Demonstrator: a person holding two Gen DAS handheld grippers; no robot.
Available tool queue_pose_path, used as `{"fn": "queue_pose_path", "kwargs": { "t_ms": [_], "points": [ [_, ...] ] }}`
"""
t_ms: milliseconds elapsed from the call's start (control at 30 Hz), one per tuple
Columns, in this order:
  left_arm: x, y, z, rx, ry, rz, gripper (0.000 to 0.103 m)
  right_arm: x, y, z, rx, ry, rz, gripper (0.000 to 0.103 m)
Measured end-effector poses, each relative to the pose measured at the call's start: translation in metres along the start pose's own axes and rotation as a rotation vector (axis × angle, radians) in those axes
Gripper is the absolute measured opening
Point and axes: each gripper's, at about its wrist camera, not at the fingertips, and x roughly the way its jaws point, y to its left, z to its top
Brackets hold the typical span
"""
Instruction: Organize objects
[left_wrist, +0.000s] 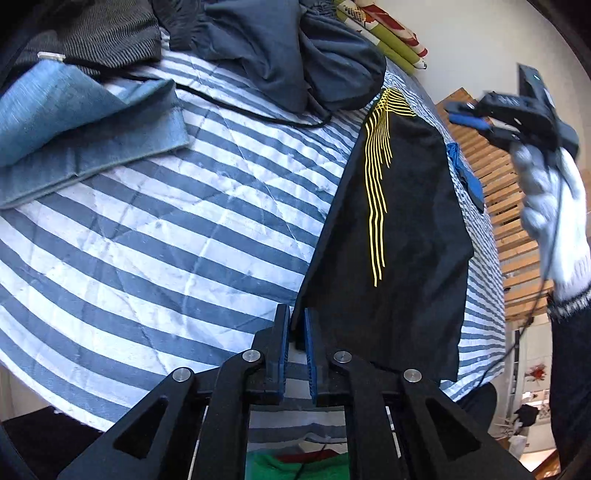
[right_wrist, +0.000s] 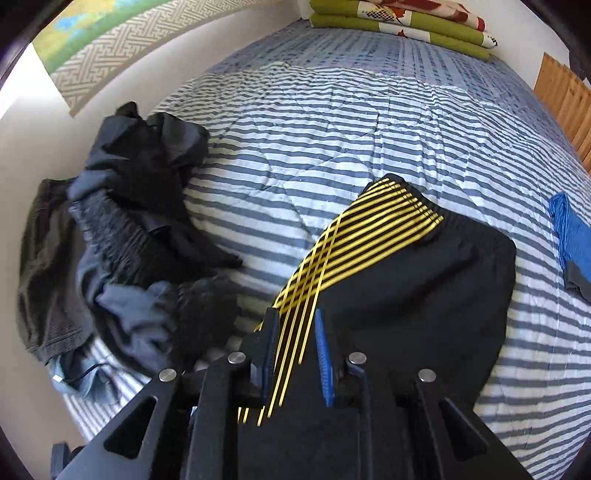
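A black garment with thin yellow stripes (left_wrist: 399, 221) (right_wrist: 424, 288) lies spread flat on the blue-and-white striped quilt (left_wrist: 147, 240) (right_wrist: 332, 110). My left gripper (left_wrist: 295, 328) sits at the garment's near corner. Its jaws stand slightly apart, with the fabric's edge showing in the narrow gap. My right gripper (right_wrist: 295, 328) hovers over the striped end of the garment. Its jaws are apart, and the yellow lines show between them without being pinched. In the left wrist view that right gripper (left_wrist: 456, 112) is blurred, up beyond the bed's right side, held by a white-gloved hand (left_wrist: 554, 210).
A heap of dark crumpled clothes (left_wrist: 277, 48) (right_wrist: 140, 221) lies on the quilt. Nearby are a folded light-blue cloth (left_wrist: 74, 122) and a black cord (left_wrist: 240, 107). A blue garment (right_wrist: 570, 236) lies to the right, a folded green floral blanket (right_wrist: 399, 22) at the head, and wooden slats (left_wrist: 509, 206) beside the bed.
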Motion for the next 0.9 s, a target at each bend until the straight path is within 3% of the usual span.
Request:
{"fn": "queue_pose_path", "kwargs": {
  "t_ms": [67,200,300,400,500,633,667,733,900],
  "points": [
    [-0.008,-0.002,0.004,0.019,-0.019,0.018,0.01,-0.035,-0.008,-0.037,-0.013,-0.017,0.022,0.026],
    [-0.008,-0.019,0.014,0.117,-0.012,0.059,0.026,-0.078,-0.024,-0.14,0.005,0.02,0.05,0.033],
    [0.001,-0.027,0.017,0.161,0.022,0.076,0.027,-0.075,-0.03,-0.214,0.083,0.115,0.134,0.033],
    [0.007,-0.03,0.018,0.175,0.047,0.096,0.026,-0.06,-0.021,-0.261,0.148,0.157,0.211,0.033],
    [0.01,-0.031,0.018,0.192,0.059,0.107,0.024,-0.041,-0.014,-0.281,0.168,0.18,0.208,0.033],
    [0.011,-0.024,0.02,0.179,0.068,0.12,0.003,-0.025,-0.011,-0.289,0.217,0.19,0.241,0.031],
    [0.016,-0.024,0.025,0.163,0.072,0.113,0.002,-0.024,-0.01,-0.29,0.218,0.183,0.249,0.02],
    [0.013,-0.019,0.029,0.138,0.069,0.095,0.001,-0.028,-0.007,-0.287,0.199,0.183,0.256,0.007],
    [0.0,-0.017,0.032,0.118,0.058,0.067,0.001,-0.046,-0.002,-0.278,0.167,0.138,0.264,0.003]
  ]
}}
